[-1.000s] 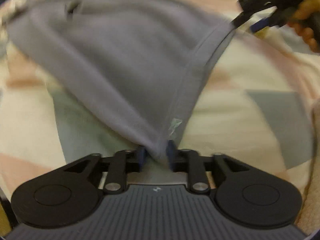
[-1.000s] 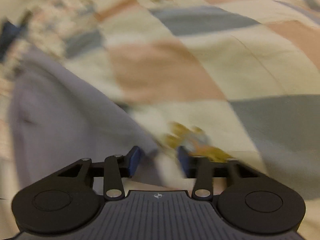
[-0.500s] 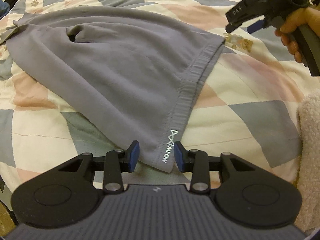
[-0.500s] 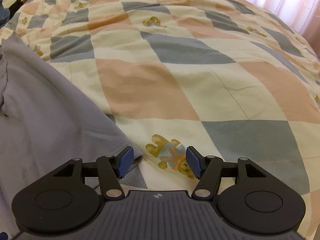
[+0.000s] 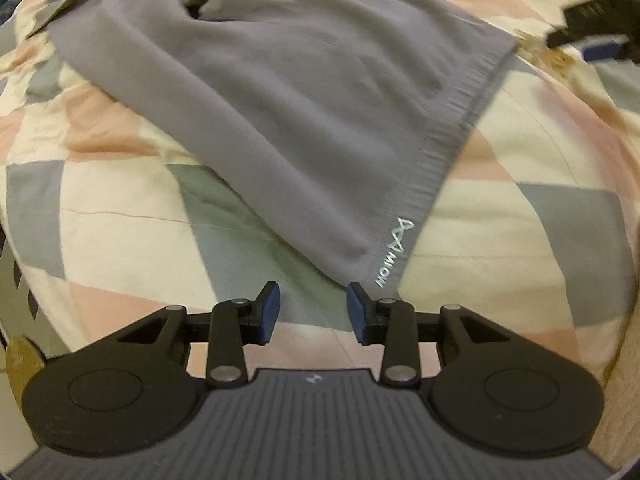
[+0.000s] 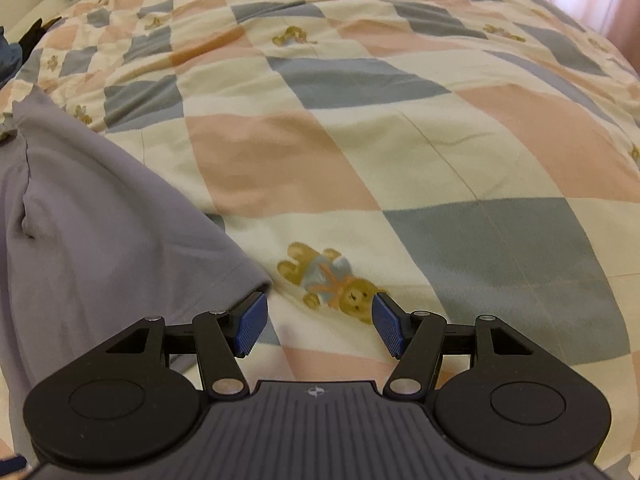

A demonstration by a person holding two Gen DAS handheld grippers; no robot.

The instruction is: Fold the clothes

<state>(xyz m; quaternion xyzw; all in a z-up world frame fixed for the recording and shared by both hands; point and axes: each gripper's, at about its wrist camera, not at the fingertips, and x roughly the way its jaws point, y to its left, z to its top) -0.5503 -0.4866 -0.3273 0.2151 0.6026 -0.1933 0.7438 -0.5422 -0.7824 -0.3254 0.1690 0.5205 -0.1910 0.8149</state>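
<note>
You had the plain grey knit garment with a ribbed hem lying spread on the patchwork quilt of cream, peach and grey-blue squares. In the left wrist view it filled the upper middle of the frame, its hem running down from the upper right to a corner near the lower centre, where a small white logo showed. In the right wrist view the same cloth sat at the left edge, one corner reaching the lower middle.

Your left gripper stood with its jaws parted and nothing between them; the logo corner lay just above its right blue pad, close by but not pinched. Your right gripper was spread wider, also empty, with the cloth corner just beside its left pad and a printed teddy bear on the quilt between the pads.

As for progress, the garment lay flat, seemingly in a single layer, with an opening puckered near the upper left. No neat folded stack showed. That fitted cloth laid out for folding, or released between folds; I could not tell which.
</note>
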